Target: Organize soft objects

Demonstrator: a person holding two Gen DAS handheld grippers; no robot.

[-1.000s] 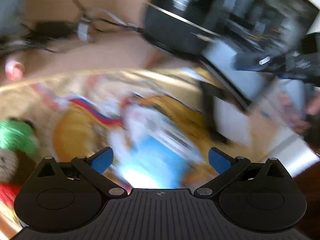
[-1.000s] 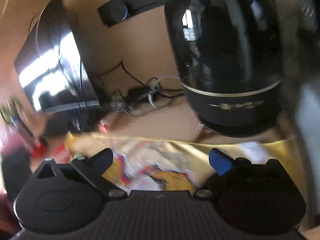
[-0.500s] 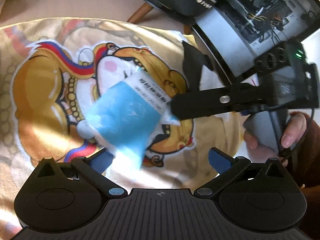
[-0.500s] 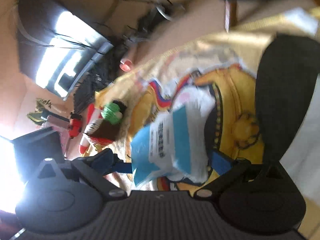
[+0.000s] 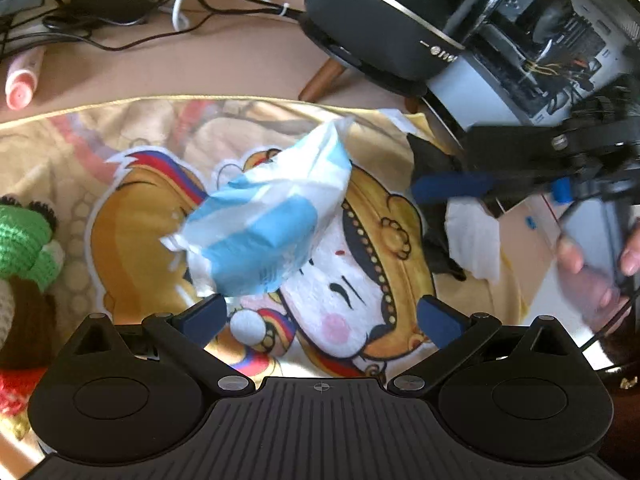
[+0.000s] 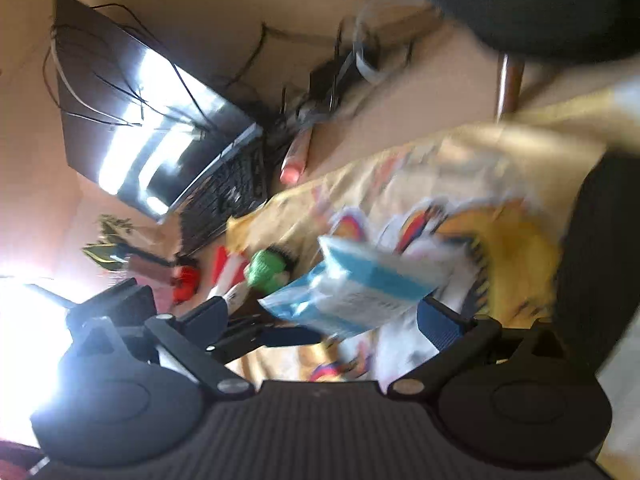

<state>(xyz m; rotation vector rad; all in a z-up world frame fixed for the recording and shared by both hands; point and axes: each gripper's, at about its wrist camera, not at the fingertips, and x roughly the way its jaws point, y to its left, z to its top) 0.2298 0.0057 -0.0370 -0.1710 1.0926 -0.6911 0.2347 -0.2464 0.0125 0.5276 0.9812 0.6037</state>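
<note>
Lying loose on the printed cloth [image 5: 132, 208] on the desk [image 5: 224, 68], the blue-and-white tissue pack [image 5: 264, 224]; left gripper [image 5: 320, 316] spread wide and empty beside it, right gripper [image 5: 452, 188] open too. Risking crushing or snagging thin wrapper, dragging cloth along.

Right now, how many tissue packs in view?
1: the blue-and-white tissue pack, over the middle of the printed cloth, just ahead of the left gripper. Others may be hidden off-frame.

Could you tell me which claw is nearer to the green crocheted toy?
Left. The left claw sits just right of the green crocheted toy; the right claw is across the printed cloth, far from it.
</note>
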